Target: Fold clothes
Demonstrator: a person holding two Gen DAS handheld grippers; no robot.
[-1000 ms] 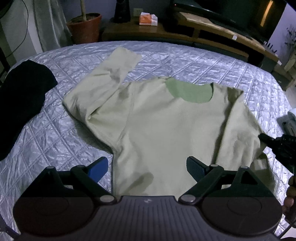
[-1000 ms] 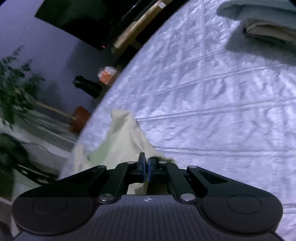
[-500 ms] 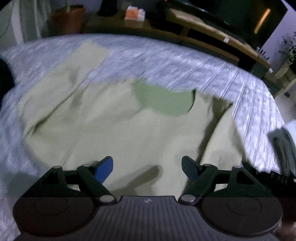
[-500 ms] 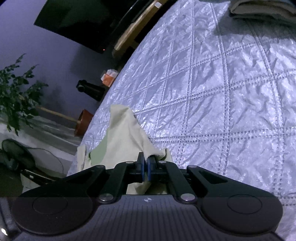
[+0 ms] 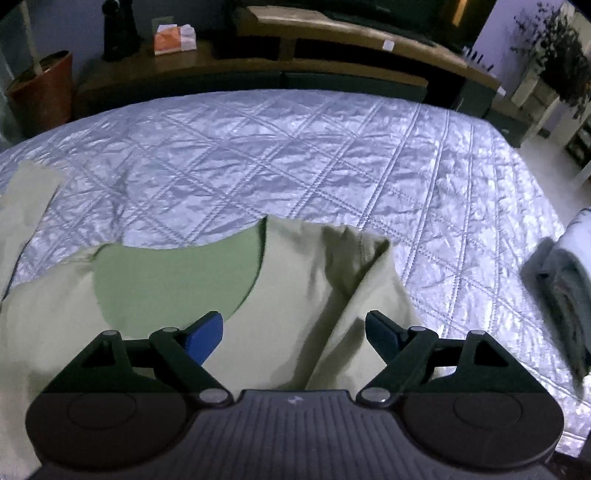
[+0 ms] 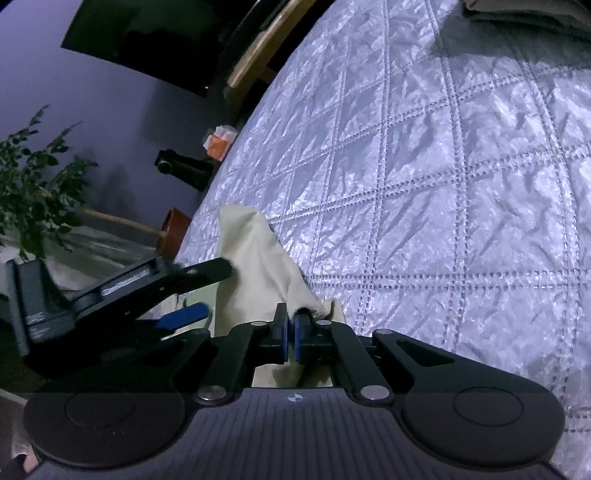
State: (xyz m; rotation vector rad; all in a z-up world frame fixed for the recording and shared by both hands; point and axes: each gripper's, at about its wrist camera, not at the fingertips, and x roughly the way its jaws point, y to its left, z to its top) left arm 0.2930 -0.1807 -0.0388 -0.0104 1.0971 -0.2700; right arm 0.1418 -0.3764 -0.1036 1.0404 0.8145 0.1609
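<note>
A pale yellow-green long-sleeved shirt [image 5: 295, 295] lies on the quilted bed [image 5: 295, 158], its greener neck opening [image 5: 173, 280] facing the far side. My left gripper [image 5: 293, 328] hovers open just above the shirt's right shoulder, nothing between its fingers. The shirt's right side rises in a fold [image 5: 362, 266]. In the right wrist view my right gripper [image 6: 290, 325] is shut on a pinch of the shirt [image 6: 255, 273], which lifts into a peak. The left gripper [image 6: 184, 295] shows there at the left, open, close beside the cloth.
Folded clothes lie at the bed's right edge [image 5: 565, 295] and, in the right wrist view, at the top right [image 6: 524, 14]. Beyond the bed stand a wooden bench [image 5: 332, 40], a tissue box [image 5: 173, 35], a plant pot [image 5: 40, 85] and a leafy plant [image 6: 33, 192].
My left gripper has moved forward and right over the shirt, from its hem up to the neck and right shoulder. The right gripper stays shut on the cloth, and the left gripper has come into its view.
</note>
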